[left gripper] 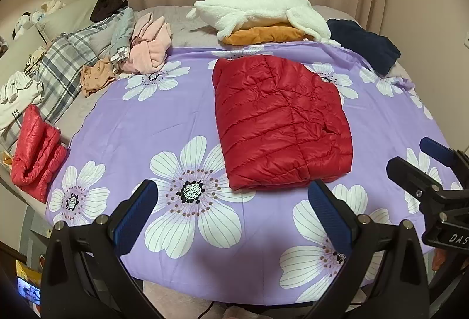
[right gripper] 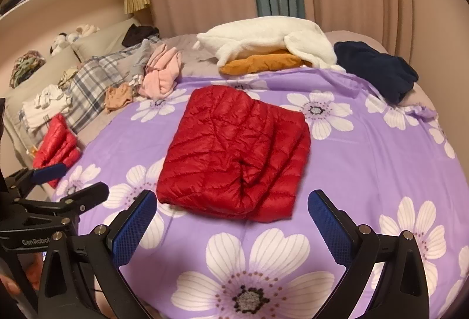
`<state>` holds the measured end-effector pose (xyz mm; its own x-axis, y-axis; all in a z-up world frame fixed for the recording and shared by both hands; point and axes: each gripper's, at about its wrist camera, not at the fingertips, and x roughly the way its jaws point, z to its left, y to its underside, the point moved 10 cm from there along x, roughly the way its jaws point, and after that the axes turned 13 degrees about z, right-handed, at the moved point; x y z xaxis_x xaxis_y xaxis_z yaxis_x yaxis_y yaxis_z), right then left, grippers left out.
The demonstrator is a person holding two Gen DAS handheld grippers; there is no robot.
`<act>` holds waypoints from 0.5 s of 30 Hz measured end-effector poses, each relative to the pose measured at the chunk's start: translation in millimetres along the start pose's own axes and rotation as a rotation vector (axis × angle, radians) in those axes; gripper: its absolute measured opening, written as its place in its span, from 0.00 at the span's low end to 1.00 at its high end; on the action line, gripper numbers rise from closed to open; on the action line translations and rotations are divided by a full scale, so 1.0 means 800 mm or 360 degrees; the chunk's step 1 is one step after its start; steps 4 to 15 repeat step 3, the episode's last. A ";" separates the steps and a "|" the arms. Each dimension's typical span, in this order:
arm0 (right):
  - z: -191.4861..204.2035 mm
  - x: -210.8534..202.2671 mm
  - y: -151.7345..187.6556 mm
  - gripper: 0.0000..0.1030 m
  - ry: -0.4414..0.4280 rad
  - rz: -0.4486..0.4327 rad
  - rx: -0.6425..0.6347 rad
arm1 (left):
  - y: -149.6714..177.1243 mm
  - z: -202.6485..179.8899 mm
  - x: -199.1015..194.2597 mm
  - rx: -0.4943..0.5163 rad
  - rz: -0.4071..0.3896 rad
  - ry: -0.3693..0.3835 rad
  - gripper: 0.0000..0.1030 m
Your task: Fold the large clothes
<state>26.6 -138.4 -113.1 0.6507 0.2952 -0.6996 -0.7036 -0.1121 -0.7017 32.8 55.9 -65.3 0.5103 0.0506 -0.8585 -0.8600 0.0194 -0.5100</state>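
Note:
A red quilted down jacket (left gripper: 281, 119) lies folded into a rough square on the purple flowered sheet (left gripper: 146, 119); it also shows in the right wrist view (right gripper: 234, 155). My left gripper (left gripper: 231, 199) is open and empty, held back from the jacket's near edge. My right gripper (right gripper: 231, 204) is open and empty, its blue pads (right gripper: 328, 228) either side of the jacket's near edge, apart from it. The right gripper shows at the right edge of the left wrist view (left gripper: 422, 160). The left gripper shows at the left of the right wrist view (right gripper: 70, 184).
A second folded red jacket (left gripper: 35, 155) lies at the bed's left edge. A pile of plaid, pink and tan clothes (left gripper: 117, 46) sits at the back left. White and orange folded fleeces (left gripper: 263, 17) and a navy garment (left gripper: 366, 43) lie at the back. Curtains hang behind.

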 end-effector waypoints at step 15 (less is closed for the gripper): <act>-0.001 0.000 -0.002 0.99 -0.0003 -0.0003 -0.0004 | 0.000 0.000 -0.002 -0.0002 -0.0006 -0.0001 1.00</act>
